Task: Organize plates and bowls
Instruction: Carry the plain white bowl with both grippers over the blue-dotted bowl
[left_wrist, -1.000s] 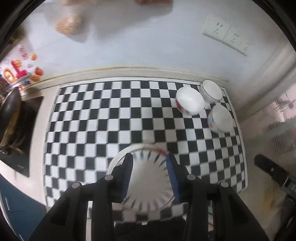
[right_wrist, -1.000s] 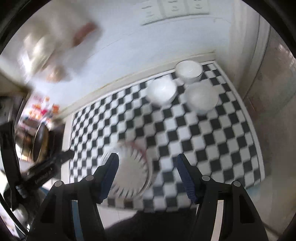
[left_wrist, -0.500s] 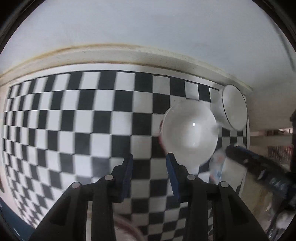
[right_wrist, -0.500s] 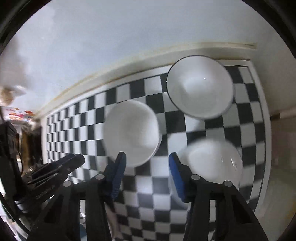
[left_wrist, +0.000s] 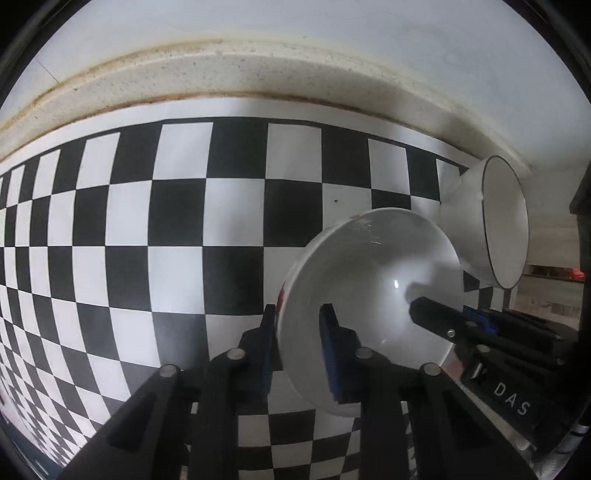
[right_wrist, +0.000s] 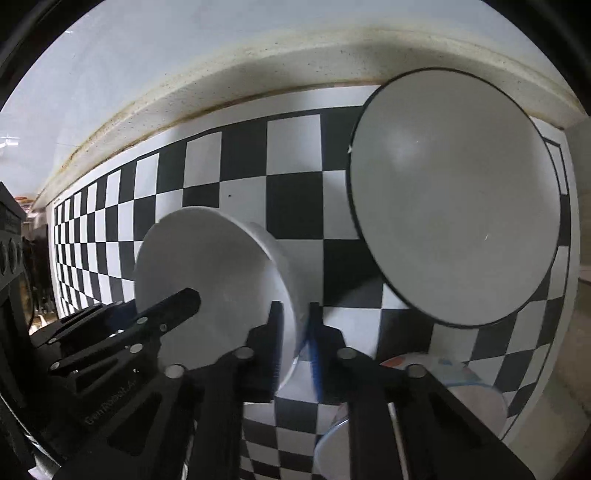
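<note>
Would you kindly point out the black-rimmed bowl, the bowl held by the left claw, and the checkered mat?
Black-rimmed bowl (right_wrist: 458, 199): right wrist view, on its inner surface.
Bowl held by the left claw (left_wrist: 369, 273): left wrist view, on its inside wall.
Checkered mat (left_wrist: 177, 214): left wrist view, on a bare black square.

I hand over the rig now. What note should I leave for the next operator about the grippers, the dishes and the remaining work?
Left gripper: shut on one side of the middle bowl rim, one finger inside, one outside.
Right gripper: shut on the opposite rim of the same bowl.
Black-rimmed bowl: at the back corner of the checkered mat.
Patterned bowl: beside the right gripper.
Done: nothing is stacked yet.
Left: nest the bowls. No plate is in view.
</note>
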